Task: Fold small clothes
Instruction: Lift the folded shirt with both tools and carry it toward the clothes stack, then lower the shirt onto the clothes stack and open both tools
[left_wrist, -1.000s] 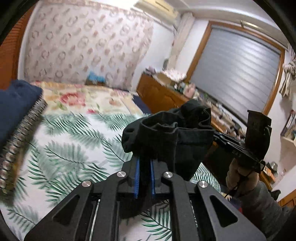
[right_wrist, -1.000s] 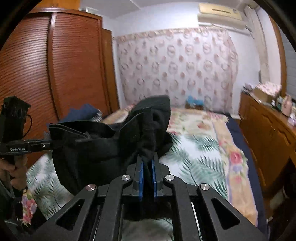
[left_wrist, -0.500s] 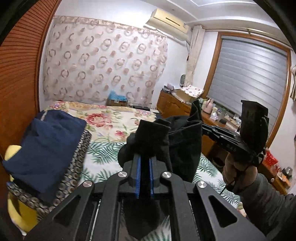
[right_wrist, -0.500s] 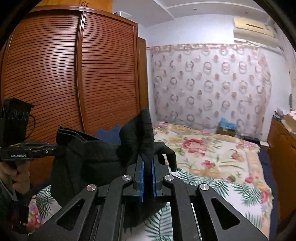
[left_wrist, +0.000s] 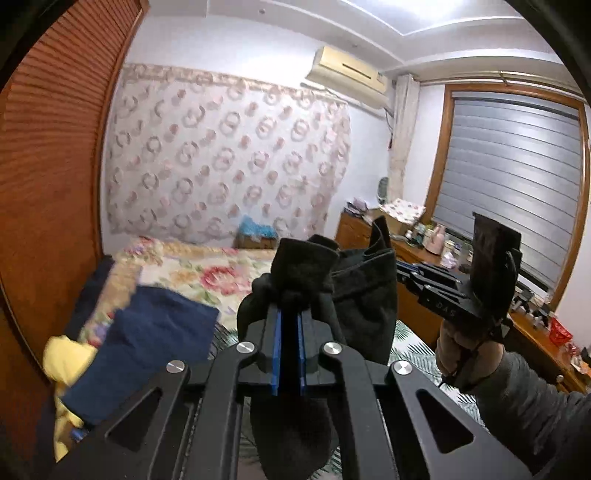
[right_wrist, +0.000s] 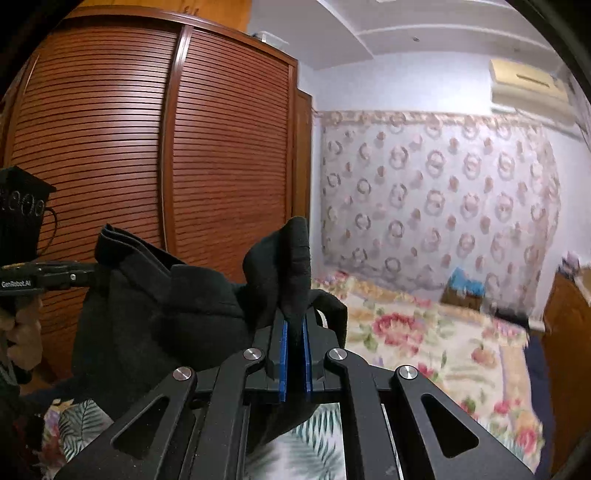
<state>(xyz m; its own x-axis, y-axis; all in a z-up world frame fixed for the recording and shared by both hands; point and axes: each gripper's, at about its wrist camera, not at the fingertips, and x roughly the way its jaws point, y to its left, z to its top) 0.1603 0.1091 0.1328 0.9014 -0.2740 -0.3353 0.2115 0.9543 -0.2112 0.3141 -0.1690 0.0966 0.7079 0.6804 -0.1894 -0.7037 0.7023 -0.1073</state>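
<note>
A small black garment (left_wrist: 354, 295) hangs in the air above the bed, stretched between both grippers. My left gripper (left_wrist: 290, 314) is shut on one bunched edge of it, blue pads pressed on the cloth. My right gripper (right_wrist: 294, 325) is shut on the other edge, with the black garment (right_wrist: 155, 317) sagging to its left. The right gripper also shows in the left wrist view (left_wrist: 406, 275), and the left gripper in the right wrist view (right_wrist: 88, 275), each pinching the cloth. The lower part of the garment hangs below the fingers.
The bed (right_wrist: 424, 354) has a floral and palm-leaf cover. A folded navy garment (left_wrist: 147, 343) lies on a yellow item (left_wrist: 64, 360) at the bed's left. A wooden wardrobe (right_wrist: 147, 147) stands on the left, a cluttered dresser (left_wrist: 424, 254) on the right.
Both grippers have risen and tilted upward with the black garment. The views now show more wall, wardrobe and ceiling and less bed. The grips have not changed.
</note>
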